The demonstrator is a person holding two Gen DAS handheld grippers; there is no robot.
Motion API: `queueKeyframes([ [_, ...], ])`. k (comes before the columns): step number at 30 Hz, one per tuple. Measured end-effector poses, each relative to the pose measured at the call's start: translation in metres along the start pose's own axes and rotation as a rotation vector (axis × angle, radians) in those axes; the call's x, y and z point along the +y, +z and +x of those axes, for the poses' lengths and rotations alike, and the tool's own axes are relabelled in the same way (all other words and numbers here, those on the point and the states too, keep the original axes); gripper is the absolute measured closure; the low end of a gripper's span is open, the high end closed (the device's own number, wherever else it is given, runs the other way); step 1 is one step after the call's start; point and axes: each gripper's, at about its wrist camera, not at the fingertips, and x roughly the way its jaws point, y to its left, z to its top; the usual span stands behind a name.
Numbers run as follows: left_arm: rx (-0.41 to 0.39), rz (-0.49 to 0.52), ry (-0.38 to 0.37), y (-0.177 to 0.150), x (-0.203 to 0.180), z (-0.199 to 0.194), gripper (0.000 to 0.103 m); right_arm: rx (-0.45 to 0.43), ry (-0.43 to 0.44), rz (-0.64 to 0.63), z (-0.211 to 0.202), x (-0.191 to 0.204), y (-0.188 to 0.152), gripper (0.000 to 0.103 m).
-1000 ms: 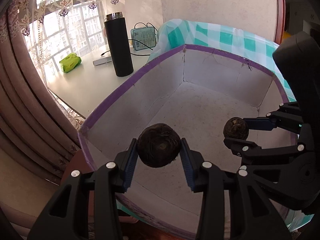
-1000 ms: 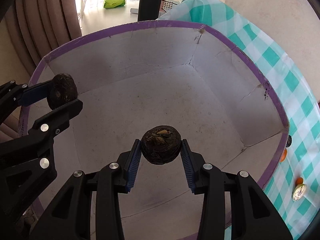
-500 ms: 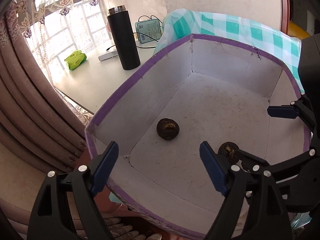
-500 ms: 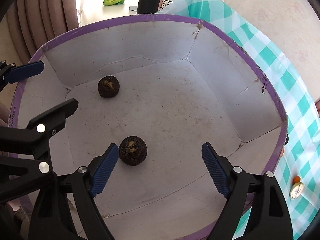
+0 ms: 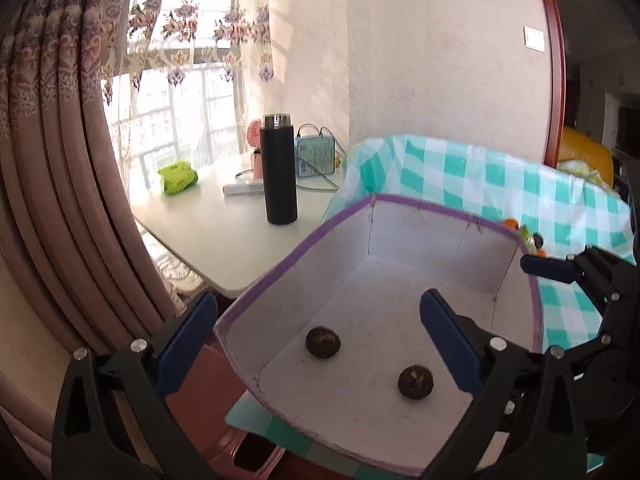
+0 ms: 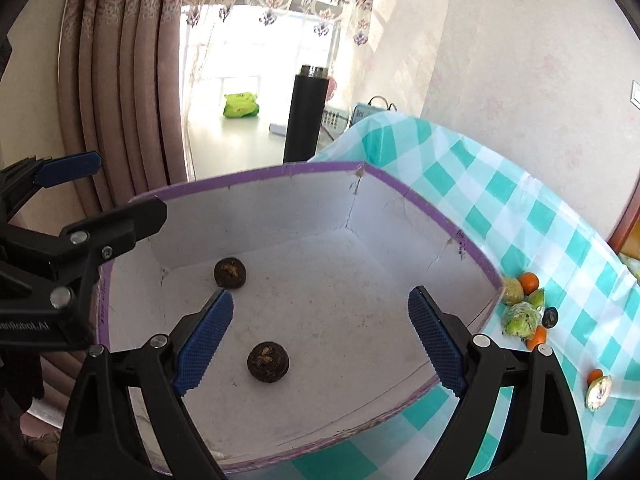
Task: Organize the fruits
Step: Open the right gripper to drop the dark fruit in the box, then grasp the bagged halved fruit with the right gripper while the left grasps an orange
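Two dark round fruits lie on the floor of a white cardboard box with a purple rim (image 5: 300, 248) (image 6: 248, 176). One fruit (image 5: 323, 343) (image 6: 230, 273) rests near the box's left wall, the other (image 5: 416, 382) (image 6: 268, 361) nearer the front. My left gripper (image 5: 316, 304) (image 6: 128, 190) hovers above the box, its jaws opening wide, nothing between them. My right gripper (image 6: 320, 298) stands open beside it over the box, also holding nothing. More small fruits (image 6: 524, 308), orange and green, lie on the checked cloth to the right of the box.
A tall black flask (image 5: 279, 172) (image 6: 306, 116), a green packet (image 5: 178, 176) and a blue device (image 5: 316, 156) with cables stand on a white table behind the box. Heavy curtains (image 5: 60, 160) hang at the left. A wrapped fruit (image 6: 598, 388) lies apart on the teal checked cloth.
Both grippers opened and let their dark fruits drop onto the box floor. Both then rose and tilted up, so the window and wall show.
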Motion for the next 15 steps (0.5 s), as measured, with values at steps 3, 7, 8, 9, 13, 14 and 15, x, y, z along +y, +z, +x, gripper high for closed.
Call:
queueKeyframes([
  [3, -0.166, 0.032, -0.054, 0.017, -0.028, -0.035, 0.002, -0.241, -0.042, 0.084, -0.052, -0.035, -0.008, 0.017],
  [7, -0.232, 0.194, -0.152, 0.019, -0.101, -0.049, 0.002, -0.279, -0.160, 0.173, -0.080, -0.087, -0.036, 0.017],
  [8, -0.226, 0.228, -0.184, 0.016, -0.122, -0.047, 0.002, -0.234, -0.198, 0.197, -0.079, -0.101, -0.046, 0.017],
  [9, -0.215, 0.258, -0.224, 0.012, -0.144, -0.043, 0.002, -0.185, -0.245, 0.225, -0.077, -0.117, -0.058, 0.017],
  [13, -0.117, 0.331, -0.399, -0.012, -0.225, -0.015, 0.002, -0.001, -0.427, 0.444, -0.069, -0.188, -0.119, 0.017],
  [14, -0.077, 0.336, -0.433, -0.019, -0.245, -0.002, 0.001, 0.023, -0.445, 0.509, -0.070, -0.207, -0.134, 0.017],
  [15, -0.037, 0.333, -0.462, -0.023, -0.261, 0.011, 0.001, 0.040, -0.463, 0.575, -0.070, -0.227, -0.152, 0.016],
])
